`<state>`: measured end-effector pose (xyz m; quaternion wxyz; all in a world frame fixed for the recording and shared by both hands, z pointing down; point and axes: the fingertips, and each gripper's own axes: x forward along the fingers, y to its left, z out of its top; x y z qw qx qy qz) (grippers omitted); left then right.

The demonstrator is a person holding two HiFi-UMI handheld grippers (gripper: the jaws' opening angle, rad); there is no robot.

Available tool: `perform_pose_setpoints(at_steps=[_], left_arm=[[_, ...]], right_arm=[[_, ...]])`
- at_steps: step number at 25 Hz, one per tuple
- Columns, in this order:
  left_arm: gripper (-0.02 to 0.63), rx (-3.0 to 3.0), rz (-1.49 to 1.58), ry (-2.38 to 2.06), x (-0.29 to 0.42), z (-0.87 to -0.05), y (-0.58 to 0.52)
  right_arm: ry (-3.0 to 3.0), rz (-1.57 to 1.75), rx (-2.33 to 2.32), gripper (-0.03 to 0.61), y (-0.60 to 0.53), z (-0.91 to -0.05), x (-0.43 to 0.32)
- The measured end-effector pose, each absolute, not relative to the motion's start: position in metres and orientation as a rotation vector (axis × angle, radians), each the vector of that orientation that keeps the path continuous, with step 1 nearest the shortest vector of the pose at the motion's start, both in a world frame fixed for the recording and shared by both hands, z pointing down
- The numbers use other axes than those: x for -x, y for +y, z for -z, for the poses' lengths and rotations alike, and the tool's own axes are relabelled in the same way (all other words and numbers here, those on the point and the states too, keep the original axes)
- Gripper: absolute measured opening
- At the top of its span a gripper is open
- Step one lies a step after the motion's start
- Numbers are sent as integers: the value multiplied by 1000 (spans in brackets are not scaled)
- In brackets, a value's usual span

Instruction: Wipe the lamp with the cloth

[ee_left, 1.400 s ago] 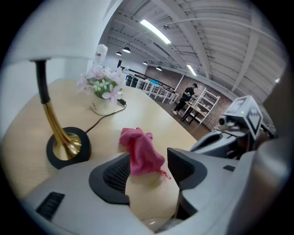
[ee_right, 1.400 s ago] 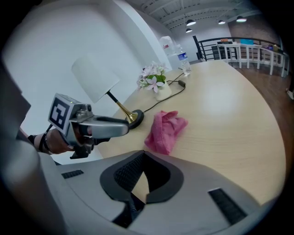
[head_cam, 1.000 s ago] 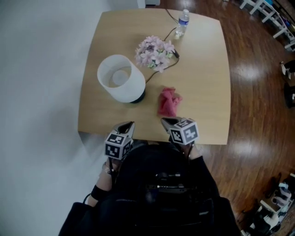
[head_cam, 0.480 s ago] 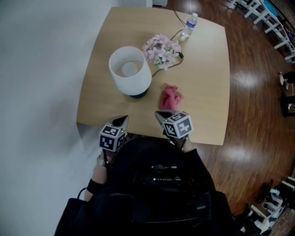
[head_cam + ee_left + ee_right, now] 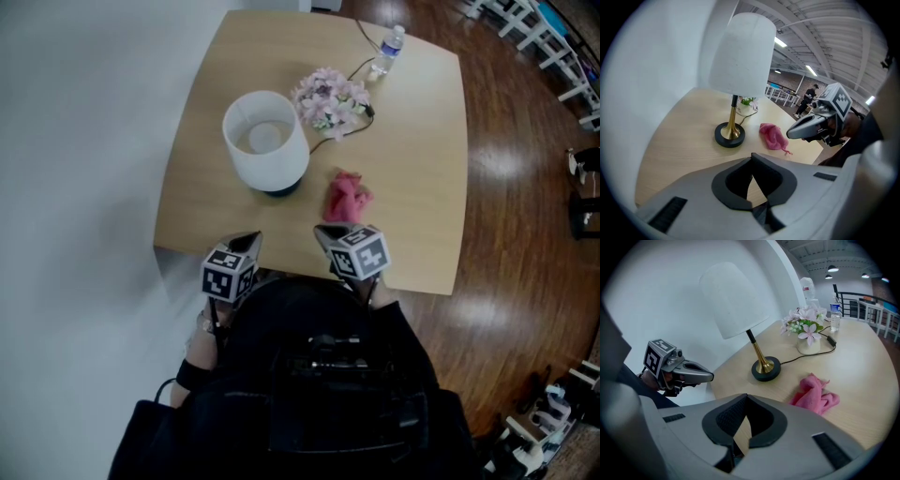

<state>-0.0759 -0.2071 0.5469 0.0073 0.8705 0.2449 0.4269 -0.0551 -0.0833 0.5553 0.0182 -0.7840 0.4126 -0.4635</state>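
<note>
A table lamp [image 5: 265, 141] with a white shade, brass stem and black base stands upright at the middle left of the tan table [image 5: 422, 169]. To the right of its base lies a crumpled pink cloth [image 5: 346, 197], touched by nothing. My left gripper [image 5: 251, 240] is shut and empty over the table's near edge, in front of the lamp. My right gripper [image 5: 323, 232] is also shut and empty, just short of the cloth. The left gripper view shows the lamp [image 5: 740, 56], the cloth [image 5: 773, 136] and the right gripper [image 5: 806, 129]. The right gripper view shows the lamp [image 5: 733, 298] and the cloth [image 5: 814, 394].
A pot of pink flowers [image 5: 328, 98] stands behind the lamp, with the black cord [image 5: 361, 42] running past it to the far edge. A water bottle [image 5: 391, 42] stands at the far right corner. Wooden floor [image 5: 525, 187] lies right of the table, a white wall [image 5: 84, 141] on its left.
The head view has shifted, so the lamp and table sit further right and higher in it. Both grippers have drifted slightly along the near edge and stay shut.
</note>
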Motion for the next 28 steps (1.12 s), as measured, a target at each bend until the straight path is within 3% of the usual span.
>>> perform_pose_setpoints(at_steps=[28], left_arm=[[3, -2702, -1346, 731, 62, -555, -212]], right_arm=[[1351, 1512, 2470, 0, -89, -563, 45]])
